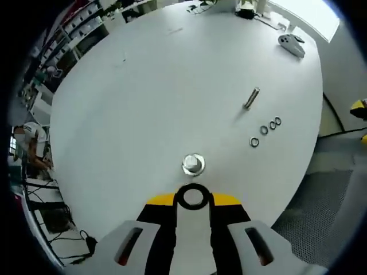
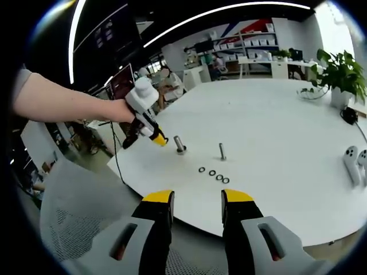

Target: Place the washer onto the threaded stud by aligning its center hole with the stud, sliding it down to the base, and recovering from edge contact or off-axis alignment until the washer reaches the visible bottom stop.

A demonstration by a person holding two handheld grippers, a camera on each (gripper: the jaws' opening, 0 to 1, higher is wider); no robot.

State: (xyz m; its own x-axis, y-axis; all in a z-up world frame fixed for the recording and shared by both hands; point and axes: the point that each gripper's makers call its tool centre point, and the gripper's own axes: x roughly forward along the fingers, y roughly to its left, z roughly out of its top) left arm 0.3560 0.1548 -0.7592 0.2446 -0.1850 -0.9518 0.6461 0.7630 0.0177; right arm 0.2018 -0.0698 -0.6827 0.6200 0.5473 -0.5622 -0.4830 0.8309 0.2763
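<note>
- Looked like an open-plan office or lab space, not a home.
- Big round white worktop [image 2: 275, 114] sat in the middle.
- White shelving with storage bins [image 2: 252, 43] lined the far wall; more racks [image 1: 74, 28] ran along one side.
- Long curved ceiling light strips [image 2: 229, 11] ran overhead.
- Potted plant [image 2: 341, 74] stood at the worktop edge, and mesh chair backs [image 2: 74, 206] were close by.

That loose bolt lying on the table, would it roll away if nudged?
Probably. The bolt lies on its side on the smooth white table, and its round shaft would likely roll in a curve, since the head looks wider. It looks metal, so likely stiff and heavy for its size.
</note>
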